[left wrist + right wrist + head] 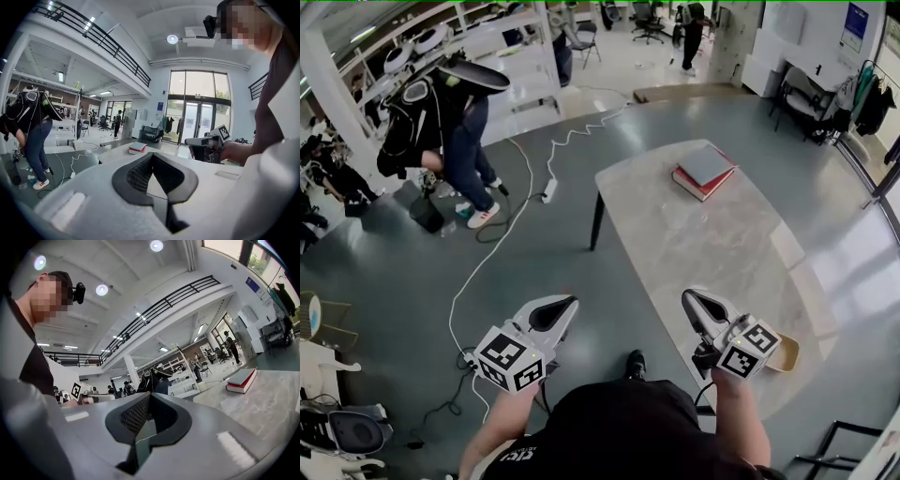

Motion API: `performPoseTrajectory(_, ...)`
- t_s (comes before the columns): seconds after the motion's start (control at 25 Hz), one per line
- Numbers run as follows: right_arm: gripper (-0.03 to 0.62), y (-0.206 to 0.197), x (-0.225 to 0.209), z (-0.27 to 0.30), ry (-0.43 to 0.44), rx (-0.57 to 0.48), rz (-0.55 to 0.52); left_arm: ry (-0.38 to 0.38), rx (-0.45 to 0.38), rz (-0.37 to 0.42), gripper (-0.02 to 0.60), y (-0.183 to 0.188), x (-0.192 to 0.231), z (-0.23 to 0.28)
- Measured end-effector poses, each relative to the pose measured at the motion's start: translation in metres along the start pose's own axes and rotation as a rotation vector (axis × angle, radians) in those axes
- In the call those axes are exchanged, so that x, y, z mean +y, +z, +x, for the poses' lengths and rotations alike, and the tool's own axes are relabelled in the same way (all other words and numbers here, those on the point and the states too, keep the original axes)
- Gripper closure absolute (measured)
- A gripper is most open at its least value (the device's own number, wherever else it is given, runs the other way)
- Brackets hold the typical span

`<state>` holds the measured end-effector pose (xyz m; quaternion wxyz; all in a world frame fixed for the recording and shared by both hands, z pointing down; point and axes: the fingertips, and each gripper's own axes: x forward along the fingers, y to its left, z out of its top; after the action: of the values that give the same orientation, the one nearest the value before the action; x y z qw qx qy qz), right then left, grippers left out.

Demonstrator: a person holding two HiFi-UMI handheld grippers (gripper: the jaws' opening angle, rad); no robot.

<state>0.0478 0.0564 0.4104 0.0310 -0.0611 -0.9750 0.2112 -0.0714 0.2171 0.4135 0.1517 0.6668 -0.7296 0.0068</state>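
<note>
Nothing is picked up so far. The left hand-held gripper point(558, 309) and right hand-held gripper point(696, 306) hover close to the person, jaws together and empty. The books point(704, 172) lie stacked and untouched at the far end of the surface point(712, 253), well apart from both.

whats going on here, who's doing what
A person stands at the near end of a marble table with a gripper in each hand. The left gripper hangs over the floor beside the table, and the right gripper is above the table's near end. Both have their jaws together with nothing between them. A stack of books lies at the far end, untouched. Another person bends over in the background.
</note>
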Motion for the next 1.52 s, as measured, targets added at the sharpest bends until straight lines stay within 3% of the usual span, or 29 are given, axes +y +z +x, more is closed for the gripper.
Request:
performPoseTrajectory(0.24, 0.592, 0.024, -0.064, 0.013, 0.014, -0.025, 0.023, 0.002, 0.014, 0.010, 0.577, 0.021, 0.017, 0.071)
performPoseTrajectory(0.72, 0.592, 0.014, -0.138, 0.027, -0.029, 0.034, 0.098, -0.091, 0.101, 0.004, 0.577, 0.024, 0.033, 0.170)
performPoseTrajectory(1.0, 0.592, 0.001, -0.175, 0.043, -0.124, 0.040, 0.140, -0.248, 0.152, 0.034, 0.577, 0.021, 0.051, 0.236)
performPoseTrajectory(1.2, 0.592, 0.008, -0.201, 0.069, -0.260, -0.021, 0.179, -0.391, 0.199, 0.078, 0.577, 0.030, 0.084, 0.288)
performPoseTrajectory(1.32, 0.592, 0.015, -0.213, 0.096, -0.291, -0.040, 0.169, -0.453, 0.197, 0.126, 0.577, 0.043, 0.104, 0.315)
performPoseTrajectory(1.52, 0.592, 0.030, -0.226, 0.115, -0.404, -0.080, 0.153, -0.555, 0.212, 0.124, 0.577, 0.048, 0.129, 0.352)
